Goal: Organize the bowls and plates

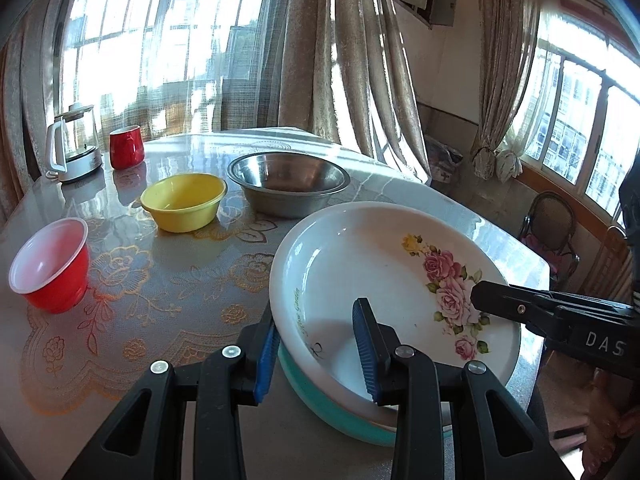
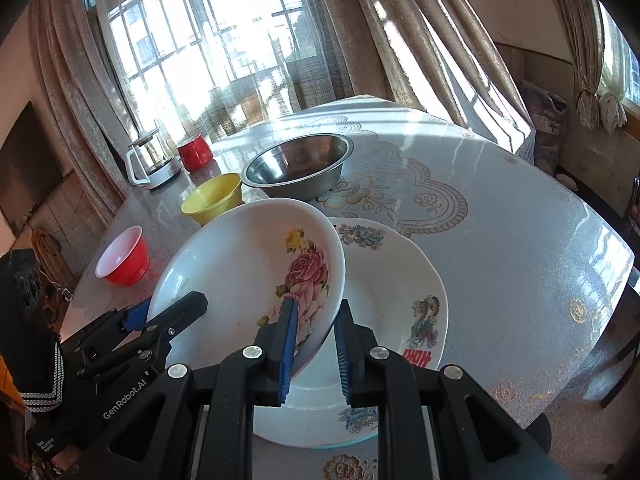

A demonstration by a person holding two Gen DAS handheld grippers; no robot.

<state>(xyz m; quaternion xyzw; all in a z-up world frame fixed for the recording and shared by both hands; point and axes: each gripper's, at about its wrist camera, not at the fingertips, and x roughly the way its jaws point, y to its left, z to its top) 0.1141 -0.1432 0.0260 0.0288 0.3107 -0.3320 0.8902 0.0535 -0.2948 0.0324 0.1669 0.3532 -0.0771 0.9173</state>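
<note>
A white deep plate with pink roses (image 1: 360, 264) (image 2: 240, 264) hangs tilted above the stack, held by its rim from two sides. My left gripper (image 1: 316, 356) (image 2: 168, 312) is shut on its near-left rim, one blue pad outside and one inside. On the opposite rim, by the roses, my right gripper (image 2: 314, 348) (image 1: 486, 300) is shut as well. Under it lies a white plate with a dragon print (image 2: 400, 280), and a teal plate (image 1: 320, 404) shows its edge at the bottom. A yellow bowl (image 1: 184, 200) (image 2: 212, 198), a steel bowl (image 1: 288, 184) (image 2: 300, 164) and a red bowl with white inside (image 1: 50, 266) (image 2: 122, 258) stand beyond.
A red mug (image 1: 127, 147) (image 2: 195, 153) and a glass kettle (image 1: 74, 144) (image 2: 150, 160) stand at the table's far left. The glossy patterned table (image 2: 500, 240) stretches off to the right. A chair (image 1: 552, 232) stands past its right edge by the window.
</note>
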